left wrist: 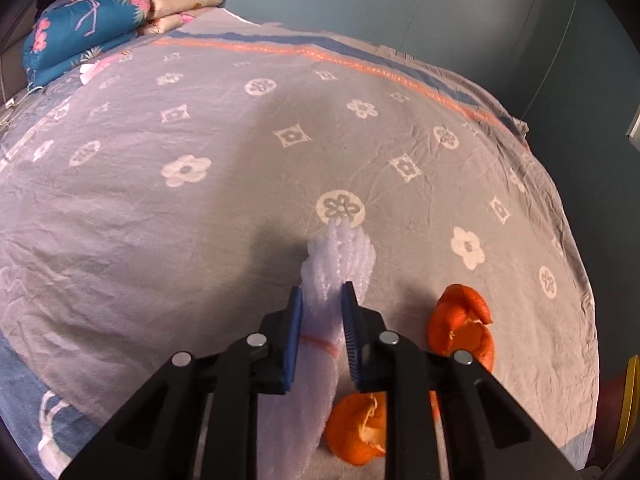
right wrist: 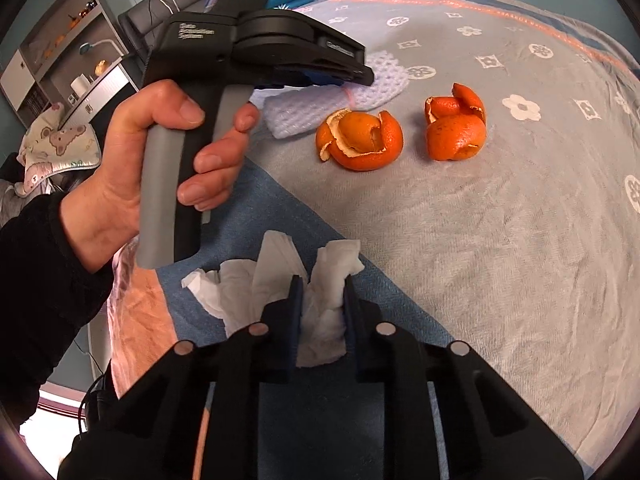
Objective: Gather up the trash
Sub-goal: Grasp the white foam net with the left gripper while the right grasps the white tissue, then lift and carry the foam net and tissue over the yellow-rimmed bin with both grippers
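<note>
A white foam fruit net (left wrist: 340, 252) lies on the flowered bed sheet (left wrist: 180, 220), and my left gripper (left wrist: 322, 290) is shut on its middle, blue pads pressing both sides. Two orange peels (left wrist: 460, 328) (left wrist: 356, 432) lie just right of it. In the right wrist view, the same net (right wrist: 316, 108) shows under the left gripper (right wrist: 356, 74), which a hand (right wrist: 132, 160) holds, with the peels (right wrist: 360, 140) (right wrist: 456, 128) beside it. My right gripper (right wrist: 322, 284) is shut on a crumpled white tissue (right wrist: 240, 288) on the blue stripe near the bed's edge.
Folded floral quilts and pillows (left wrist: 88, 28) are stacked at the far head of the bed. A shelf unit (right wrist: 68, 40) with small items stands against the wall to the left. The bed's edge drops off at lower left (right wrist: 132, 320), beside a dark sleeve (right wrist: 36, 280).
</note>
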